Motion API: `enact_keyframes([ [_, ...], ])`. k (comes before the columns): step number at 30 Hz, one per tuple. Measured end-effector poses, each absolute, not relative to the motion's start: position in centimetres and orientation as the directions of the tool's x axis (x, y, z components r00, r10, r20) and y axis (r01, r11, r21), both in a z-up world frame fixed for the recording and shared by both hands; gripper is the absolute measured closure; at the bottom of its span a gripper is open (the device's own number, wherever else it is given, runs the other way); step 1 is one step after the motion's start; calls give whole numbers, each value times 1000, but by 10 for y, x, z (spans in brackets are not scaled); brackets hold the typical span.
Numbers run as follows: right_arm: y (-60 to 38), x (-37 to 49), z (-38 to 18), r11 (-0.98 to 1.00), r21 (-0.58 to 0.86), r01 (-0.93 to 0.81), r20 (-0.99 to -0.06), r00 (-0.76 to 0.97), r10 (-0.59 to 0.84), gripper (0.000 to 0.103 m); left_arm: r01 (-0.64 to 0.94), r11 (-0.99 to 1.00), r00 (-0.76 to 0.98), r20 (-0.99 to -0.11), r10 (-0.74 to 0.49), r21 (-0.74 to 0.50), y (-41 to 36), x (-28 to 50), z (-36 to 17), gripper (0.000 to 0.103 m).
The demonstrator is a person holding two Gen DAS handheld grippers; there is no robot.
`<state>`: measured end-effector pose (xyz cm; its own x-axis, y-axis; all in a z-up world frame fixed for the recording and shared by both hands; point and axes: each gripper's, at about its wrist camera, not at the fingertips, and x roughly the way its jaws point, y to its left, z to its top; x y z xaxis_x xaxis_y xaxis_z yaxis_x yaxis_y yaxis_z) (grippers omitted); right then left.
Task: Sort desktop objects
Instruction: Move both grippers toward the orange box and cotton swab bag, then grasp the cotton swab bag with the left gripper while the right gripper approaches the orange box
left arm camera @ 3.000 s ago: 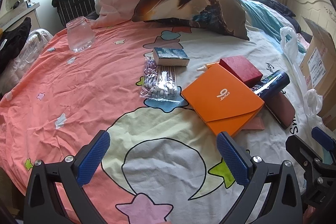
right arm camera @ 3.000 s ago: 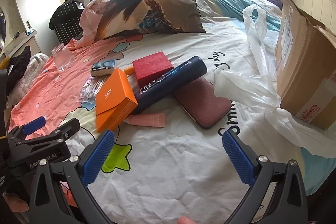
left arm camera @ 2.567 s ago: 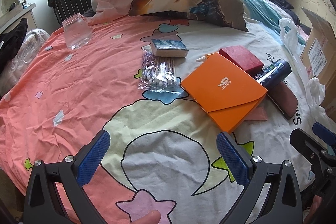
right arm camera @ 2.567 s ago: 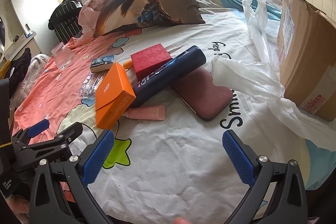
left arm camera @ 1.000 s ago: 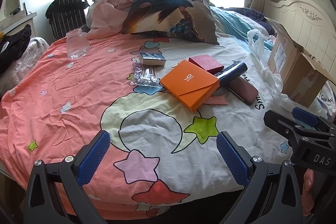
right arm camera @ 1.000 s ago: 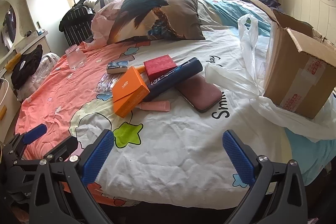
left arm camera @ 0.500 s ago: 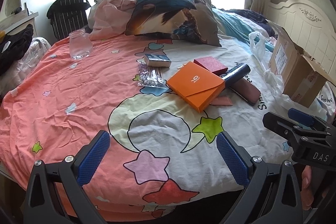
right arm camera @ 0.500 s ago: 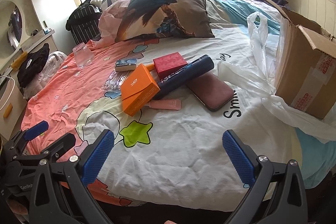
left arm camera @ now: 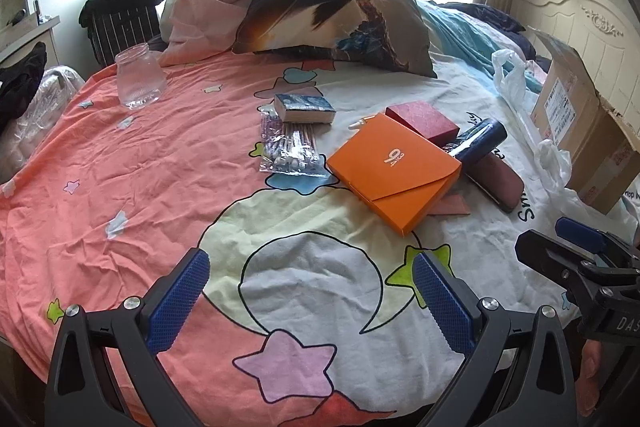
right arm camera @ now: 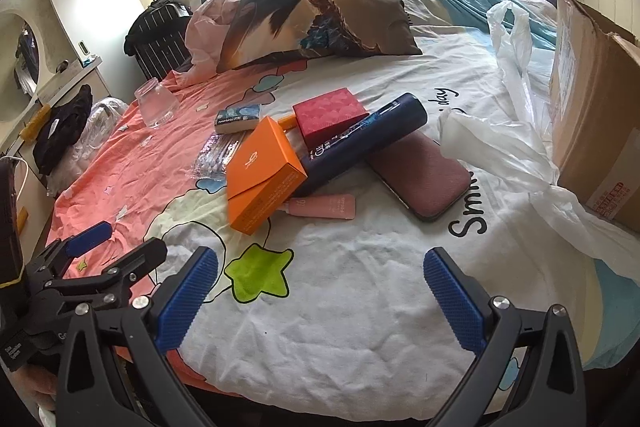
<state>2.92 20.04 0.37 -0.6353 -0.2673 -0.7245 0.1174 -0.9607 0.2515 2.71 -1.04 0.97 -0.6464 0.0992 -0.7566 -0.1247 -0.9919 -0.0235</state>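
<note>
I hold both grippers, left [left arm camera: 308, 291] and right [right arm camera: 320, 291], wide open and empty above the bed [left arm camera: 120, 163], before the orange box [left arm camera: 394, 167].

Printed pillow [left arm camera: 332, 7] at the head of the bed [left arm camera: 120, 155], pink bedding [left arm camera: 204, 15] beside it. Open cardboard box [right arm camera: 596, 131] at bed's right edge, white plastic bag [right arm camera: 508, 147] touching it. Striped bag [left arm camera: 120, 15] behind bed.

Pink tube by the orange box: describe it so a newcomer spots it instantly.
On the bed's white sheet area, find the flat orange cardboard box. The small pale pink squeeze tube lies flat at its near right edge, partly tucked under the dark blue cylinder; it is the only pale pink item.
</note>
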Motion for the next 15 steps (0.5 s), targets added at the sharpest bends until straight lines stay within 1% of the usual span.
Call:
enact_keyframes([
  [4, 197, 19, -1, -942, 301, 150, -723, -608, -328, 0, -149, -988, -626, -769, 130, -45, -7, 14, 5, 0],
  [7, 195, 10, -5, -936, 315, 157, -730, -591, -345, 1, -152, -987, -618, -774, 134, -50, -8, 5, 2, 0],
  [15, 201, -12, -14, -884, 445, 142, -706, -552, -444, 1, -161, -986, -596, -792, 132, -44, -9, -21, -3, 0],
])
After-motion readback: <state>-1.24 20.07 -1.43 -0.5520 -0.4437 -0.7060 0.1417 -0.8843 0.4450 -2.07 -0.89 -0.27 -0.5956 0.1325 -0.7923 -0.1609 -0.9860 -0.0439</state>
